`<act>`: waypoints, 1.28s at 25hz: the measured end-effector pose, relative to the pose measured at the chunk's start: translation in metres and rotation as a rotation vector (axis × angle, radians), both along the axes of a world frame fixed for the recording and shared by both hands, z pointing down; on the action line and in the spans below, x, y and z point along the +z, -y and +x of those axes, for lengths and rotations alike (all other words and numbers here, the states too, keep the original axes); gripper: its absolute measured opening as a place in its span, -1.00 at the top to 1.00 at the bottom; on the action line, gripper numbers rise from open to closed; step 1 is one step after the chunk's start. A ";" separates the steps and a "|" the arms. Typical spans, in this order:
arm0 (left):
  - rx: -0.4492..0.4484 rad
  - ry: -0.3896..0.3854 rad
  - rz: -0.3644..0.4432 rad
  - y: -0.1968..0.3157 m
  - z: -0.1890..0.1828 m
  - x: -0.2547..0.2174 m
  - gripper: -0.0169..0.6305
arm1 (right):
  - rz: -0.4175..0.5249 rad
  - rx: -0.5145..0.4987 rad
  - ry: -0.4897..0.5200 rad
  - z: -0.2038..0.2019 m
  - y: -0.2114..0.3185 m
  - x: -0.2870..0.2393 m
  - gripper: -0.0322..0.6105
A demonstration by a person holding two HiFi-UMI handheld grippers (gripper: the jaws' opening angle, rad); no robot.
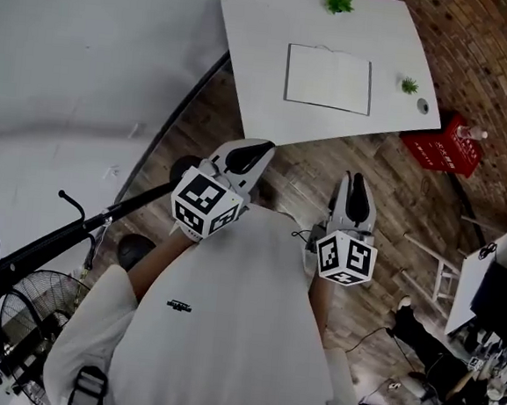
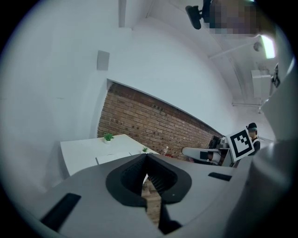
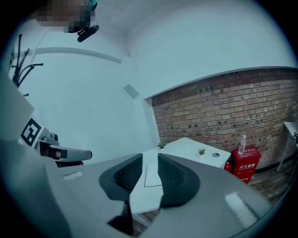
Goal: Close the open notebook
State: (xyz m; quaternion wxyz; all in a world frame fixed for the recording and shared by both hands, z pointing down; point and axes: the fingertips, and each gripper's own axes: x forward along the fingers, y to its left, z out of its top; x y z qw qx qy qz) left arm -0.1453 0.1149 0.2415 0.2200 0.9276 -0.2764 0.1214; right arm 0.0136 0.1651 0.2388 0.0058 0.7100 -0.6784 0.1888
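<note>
The left tool (image 1: 260, 147) is pinched shut on nothing and the right tool (image 1: 354, 178) is a little open and empty, because the notebook (image 1: 329, 79) lies flat on the white desk (image 1: 260, 30), too far ahead to touch yet.

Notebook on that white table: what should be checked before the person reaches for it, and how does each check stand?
1. Notebook lies flat, nothing on it: ok.
2. Right gripper jaws apart, empty: ok.
3. Left gripper jaws apart: not ok, they are together.
4. Both grippers over the table: not ok, both short of it.
5. Which way it folds shut: cannot tell.
</note>
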 end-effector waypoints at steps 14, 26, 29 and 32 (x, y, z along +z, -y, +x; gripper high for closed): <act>-0.074 -0.002 -0.011 0.052 -0.002 -0.002 0.92 | -0.027 -0.061 0.024 0.003 0.069 0.009 0.37; -0.122 0.022 -0.043 0.079 0.026 0.011 0.92 | -0.067 -0.105 0.047 0.037 0.105 0.024 0.34; -0.114 0.032 -0.049 0.085 0.040 0.017 0.92 | -0.077 -0.109 0.057 0.047 0.112 0.032 0.33; -0.097 0.039 -0.057 0.090 0.057 0.023 0.92 | -0.091 -0.106 0.071 0.059 0.119 0.043 0.30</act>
